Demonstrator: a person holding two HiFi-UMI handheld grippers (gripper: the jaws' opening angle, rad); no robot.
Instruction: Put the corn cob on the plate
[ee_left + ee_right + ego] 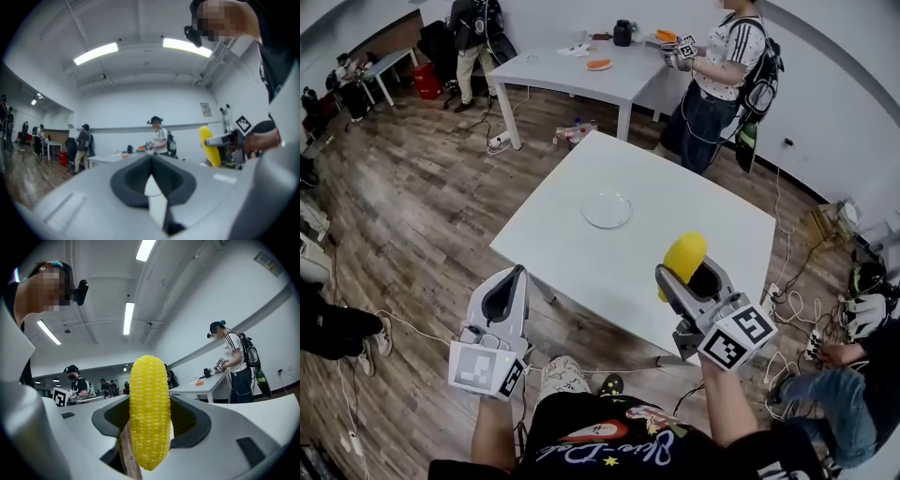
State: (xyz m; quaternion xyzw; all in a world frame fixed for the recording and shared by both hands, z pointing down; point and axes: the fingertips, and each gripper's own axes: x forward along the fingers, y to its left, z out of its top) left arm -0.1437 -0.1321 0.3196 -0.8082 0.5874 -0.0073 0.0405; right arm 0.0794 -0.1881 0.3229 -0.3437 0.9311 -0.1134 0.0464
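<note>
Two grippers sit low in the head view. The right gripper [686,274], lower right of centre, is clamped on the yellow corn cob [684,255], which shows against the near part of the white table [694,202]. The clear plate [607,208] lies empty near the middle of the frame, well apart from the cob, up and to its left. The left gripper [512,286] hangs at lower left, off the table's near edge.

In the left gripper view its jaws are pressed together with nothing between them. The cob shows at the right of the frame, in the other tool's grip.

In the right gripper view the cob stands upright mid-frame, pinched between the jaws.

By my reading, the cob is picked up and being carried, and it has not yet been placed. The next move calls for reaching the right gripper forward and leftward until the cob is over the plate. It would then lower the cob onto the glass and let go.
</note>
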